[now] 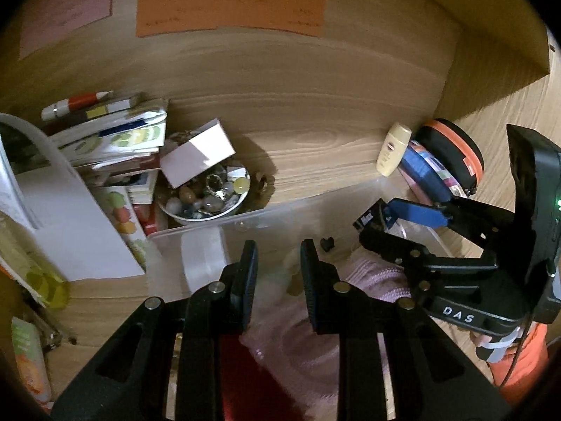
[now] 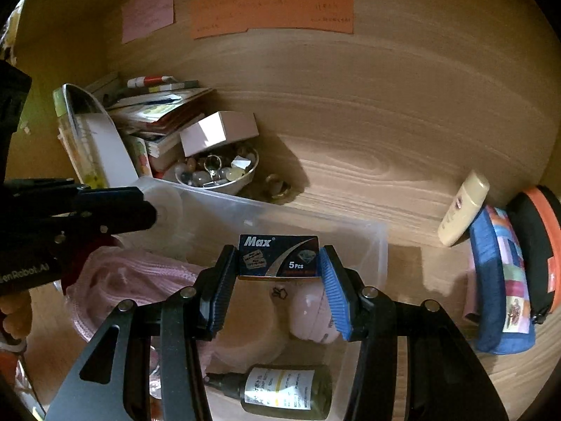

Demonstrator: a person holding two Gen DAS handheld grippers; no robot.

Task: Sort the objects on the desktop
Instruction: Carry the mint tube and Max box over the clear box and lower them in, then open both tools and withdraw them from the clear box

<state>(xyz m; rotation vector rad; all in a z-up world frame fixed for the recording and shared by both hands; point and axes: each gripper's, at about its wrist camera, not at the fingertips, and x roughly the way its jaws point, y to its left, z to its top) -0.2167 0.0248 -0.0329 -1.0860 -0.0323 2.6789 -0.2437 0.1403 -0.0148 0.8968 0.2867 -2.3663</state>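
My right gripper [image 2: 278, 258] is shut on a dark blue "Max" blade box [image 2: 278, 256] and holds it above the clear plastic bin [image 2: 380, 245]. In the left wrist view the same gripper [image 1: 396, 217] and box [image 1: 370, 219] hang over the bin's right side. My left gripper [image 1: 278, 249] is open and empty above the bin's [image 1: 245, 215] middle, over a pink knitted cloth [image 1: 315, 347]. The bin also holds a small labelled bottle [image 2: 280, 391] and a pale pink item [image 2: 312, 315].
A bowl of beads and stones [image 1: 207, 194] with a white box [image 1: 198, 152] stands behind the bin, beside a stack of books [image 1: 115, 137]. A cream bottle [image 2: 463, 208], a blue pouch [image 2: 501, 280] and an orange-black case [image 2: 541, 245] lie to the right. Paper notes [image 2: 273, 8] hang on the wooden back wall.
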